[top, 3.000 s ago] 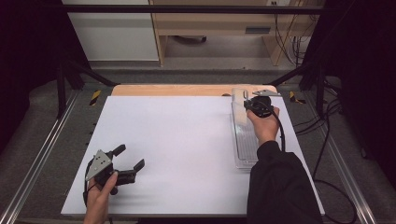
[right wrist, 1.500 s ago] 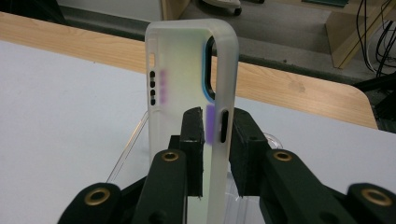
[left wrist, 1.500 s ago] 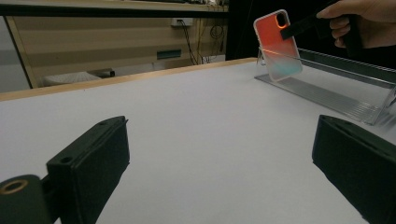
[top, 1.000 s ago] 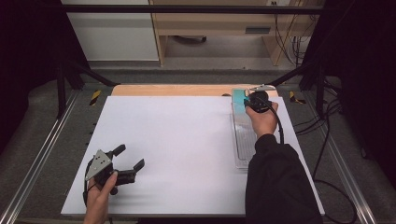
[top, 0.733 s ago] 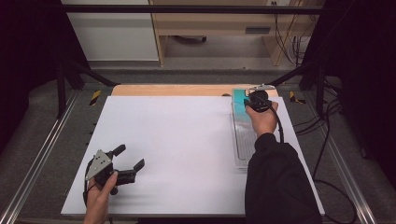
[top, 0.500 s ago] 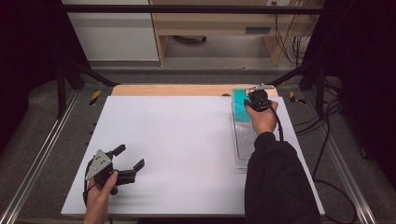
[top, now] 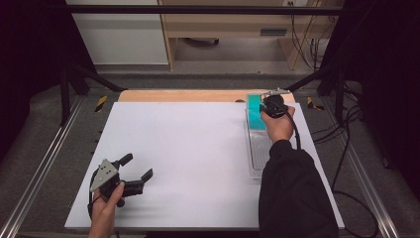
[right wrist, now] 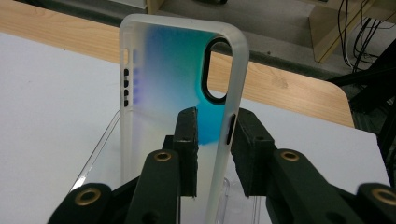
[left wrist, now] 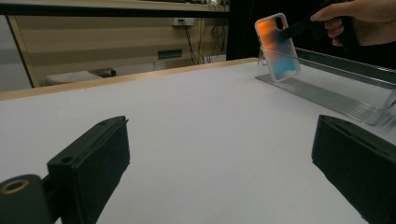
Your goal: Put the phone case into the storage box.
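A translucent phone case [right wrist: 163,70] with a teal-to-blue tint and a camera cut-out stands tilted up over the far end of a clear ribbed tray [top: 257,153]. My right gripper [right wrist: 214,135] is shut on the case's side wall, one jaw inside the shell and one outside. From above, the phone case [top: 254,110] shows teal just left of my right gripper [top: 262,106]. The left gripper view shows the phone case [left wrist: 278,46] orange and blue above the tray [left wrist: 327,93]. My left gripper [top: 137,166] stays low at the front left, open with nothing between its jaws.
A white board [top: 188,148] covers the table, with a wooden edge [top: 178,95] behind it. Metal rails [top: 44,163] run along both sides. Cables [top: 346,148] trail off the right edge. Shelving stands beyond the table.
Three seconds ago the right gripper was down at the tray's far end and no teal showed. The case now stands raised in its jaws. The left gripper has not moved.
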The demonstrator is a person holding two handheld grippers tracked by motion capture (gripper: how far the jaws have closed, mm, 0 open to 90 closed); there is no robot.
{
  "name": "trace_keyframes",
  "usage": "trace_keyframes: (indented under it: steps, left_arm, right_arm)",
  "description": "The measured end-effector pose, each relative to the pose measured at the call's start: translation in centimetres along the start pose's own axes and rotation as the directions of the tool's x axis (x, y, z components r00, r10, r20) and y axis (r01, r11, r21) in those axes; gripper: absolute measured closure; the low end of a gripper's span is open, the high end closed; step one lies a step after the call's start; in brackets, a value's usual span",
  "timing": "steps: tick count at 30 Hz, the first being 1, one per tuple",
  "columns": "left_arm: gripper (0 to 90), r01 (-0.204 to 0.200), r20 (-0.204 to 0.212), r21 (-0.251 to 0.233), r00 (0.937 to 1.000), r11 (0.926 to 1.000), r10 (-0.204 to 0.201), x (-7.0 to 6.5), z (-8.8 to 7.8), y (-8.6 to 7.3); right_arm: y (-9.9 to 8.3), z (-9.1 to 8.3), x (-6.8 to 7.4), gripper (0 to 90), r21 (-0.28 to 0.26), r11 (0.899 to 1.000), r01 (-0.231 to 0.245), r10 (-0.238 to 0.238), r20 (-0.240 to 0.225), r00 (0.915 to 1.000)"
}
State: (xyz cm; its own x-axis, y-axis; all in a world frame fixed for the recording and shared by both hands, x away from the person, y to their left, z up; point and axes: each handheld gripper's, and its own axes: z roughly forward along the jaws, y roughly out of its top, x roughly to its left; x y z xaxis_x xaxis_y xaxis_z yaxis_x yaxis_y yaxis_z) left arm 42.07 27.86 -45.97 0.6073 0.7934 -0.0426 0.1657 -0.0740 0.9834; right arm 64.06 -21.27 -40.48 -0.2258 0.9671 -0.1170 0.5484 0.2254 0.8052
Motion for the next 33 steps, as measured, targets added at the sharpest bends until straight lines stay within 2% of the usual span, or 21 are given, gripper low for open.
trace_keyframes:
  steps: [14,33]
  left_arm:
    - [3.8,0.001,-0.002,-0.001,1.0000,1.0000,-0.001,-0.01,-0.05,0.00]
    - [3.8,-0.003,-0.005,0.003,1.0000,1.0000,0.003,-0.02,-0.03,-0.02]
  right_arm:
    - [0.17,0.38,-0.10,71.0,-0.012,1.000,-0.017,0.017,0.006,0.9998]
    - [0.23,0.42,-0.31,70.6,-0.026,1.000,-0.011,0.011,0.007,0.9999]
